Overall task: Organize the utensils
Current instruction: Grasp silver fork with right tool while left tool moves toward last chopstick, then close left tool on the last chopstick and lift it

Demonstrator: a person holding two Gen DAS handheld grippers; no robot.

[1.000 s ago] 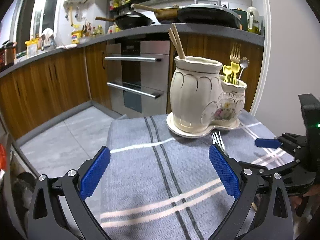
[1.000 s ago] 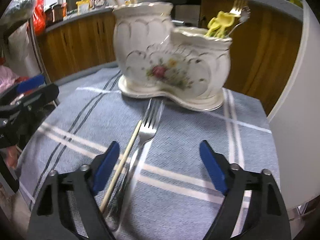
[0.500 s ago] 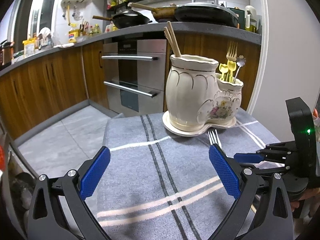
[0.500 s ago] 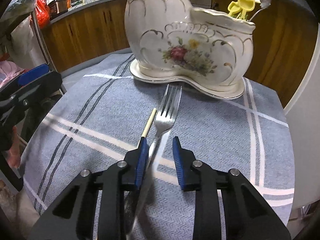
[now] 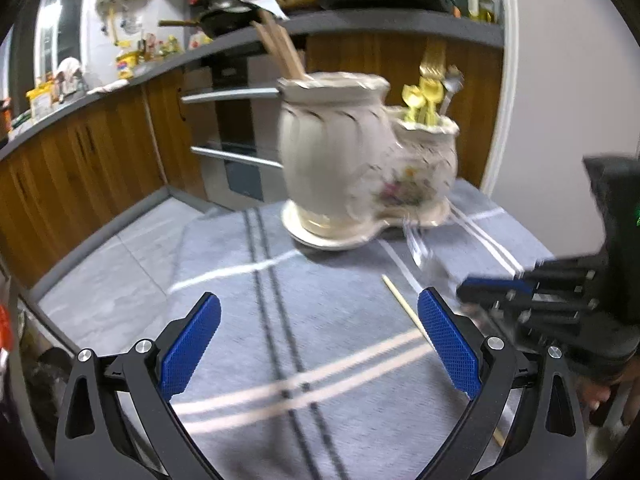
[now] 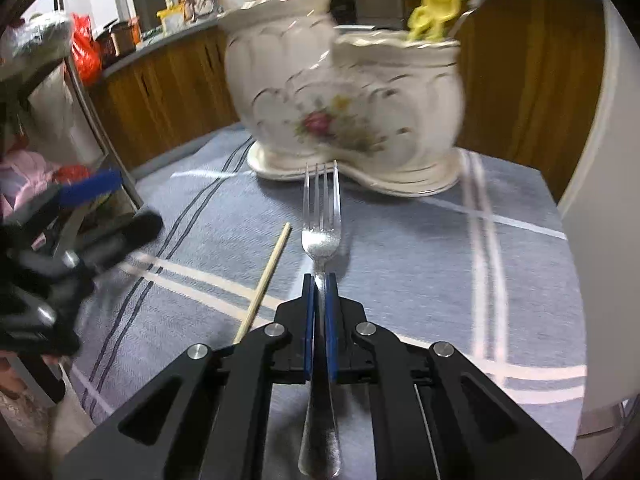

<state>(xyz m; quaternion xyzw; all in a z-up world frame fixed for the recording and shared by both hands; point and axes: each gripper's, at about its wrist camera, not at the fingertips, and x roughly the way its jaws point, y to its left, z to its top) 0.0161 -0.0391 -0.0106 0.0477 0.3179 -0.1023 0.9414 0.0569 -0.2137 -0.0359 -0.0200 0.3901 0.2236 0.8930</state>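
My right gripper [image 6: 319,280] is shut on the neck of a silver fork [image 6: 321,216], tines pointing toward the white ceramic two-pot holder [image 6: 344,100]. The fork is lifted a little off the cloth. A single wooden chopstick [image 6: 264,280] lies on the cloth just left of the fork. The holder's tall pot holds chopsticks [image 5: 280,52]; its small pot holds gold forks and spoons [image 5: 428,88]. My left gripper [image 5: 320,344] is open and empty, low over the cloth, with the chopstick [image 5: 404,308] by its right finger. The right gripper [image 5: 496,292] shows blurred at the right.
A grey striped cloth [image 5: 320,320] covers the small table. A white wall [image 6: 600,160] stands close on the right. Wooden kitchen cabinets and an oven [image 5: 228,148] lie beyond the table's far edge. The left gripper [image 6: 80,216] is at the left.
My right gripper has closed fully on the fork and raised it, turning it straight toward the holder. The chopstick stays on the cloth. Both views have shifted closer to the holder.
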